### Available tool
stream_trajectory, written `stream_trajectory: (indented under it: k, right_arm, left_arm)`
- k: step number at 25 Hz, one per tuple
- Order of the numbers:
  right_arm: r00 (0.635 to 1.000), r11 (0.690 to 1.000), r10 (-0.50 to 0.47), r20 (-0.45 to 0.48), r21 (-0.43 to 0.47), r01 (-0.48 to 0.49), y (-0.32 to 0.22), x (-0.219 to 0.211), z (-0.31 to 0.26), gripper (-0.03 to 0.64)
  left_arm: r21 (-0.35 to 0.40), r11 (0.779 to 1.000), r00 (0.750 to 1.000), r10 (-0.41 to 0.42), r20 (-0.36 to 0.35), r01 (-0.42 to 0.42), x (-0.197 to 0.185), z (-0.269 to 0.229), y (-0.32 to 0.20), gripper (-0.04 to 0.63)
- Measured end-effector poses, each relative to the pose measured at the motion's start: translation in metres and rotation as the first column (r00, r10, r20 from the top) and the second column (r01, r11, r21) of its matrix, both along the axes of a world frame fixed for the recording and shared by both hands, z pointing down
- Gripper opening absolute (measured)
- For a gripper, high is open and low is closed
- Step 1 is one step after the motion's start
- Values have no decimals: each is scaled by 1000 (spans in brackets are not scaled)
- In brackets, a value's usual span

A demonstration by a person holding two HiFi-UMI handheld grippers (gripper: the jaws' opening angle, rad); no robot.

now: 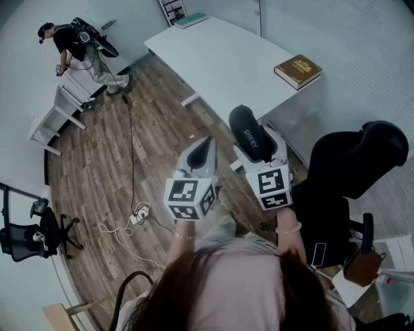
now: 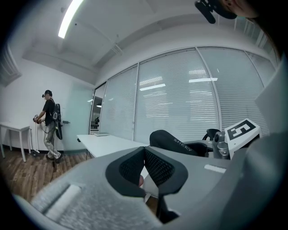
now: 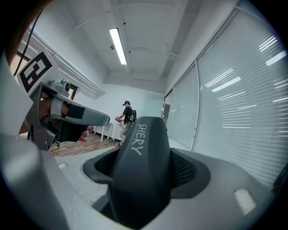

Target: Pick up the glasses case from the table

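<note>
Probably an office. A long white table stands on a wood-plank floor, with a book at its corner and a black swivel chair near that corner. Behind the table run glass walls with blinds. Well apart from it stands a smaller white desk, and a strip light hangs overhead.

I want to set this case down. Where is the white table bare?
The white table is bare along its whole middle, between the teal book at its far end and the brown book at its right corner. Only those two ends are taken. The case is clamped in the right tongs, off the table.
</note>
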State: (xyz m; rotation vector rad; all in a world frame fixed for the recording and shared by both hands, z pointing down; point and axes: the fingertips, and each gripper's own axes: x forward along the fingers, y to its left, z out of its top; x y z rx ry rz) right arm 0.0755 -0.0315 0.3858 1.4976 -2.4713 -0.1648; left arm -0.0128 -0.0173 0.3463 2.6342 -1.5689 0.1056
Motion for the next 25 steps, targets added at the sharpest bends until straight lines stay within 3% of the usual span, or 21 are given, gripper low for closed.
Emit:
stream_trajectory:
  k: [25]
  right_arm:
    - [999,999,34,-4,-42,-34,-41,-24,14,346]
  left_arm:
    - [-35,999,1000,20,15,-19,-28,15,-47,9]
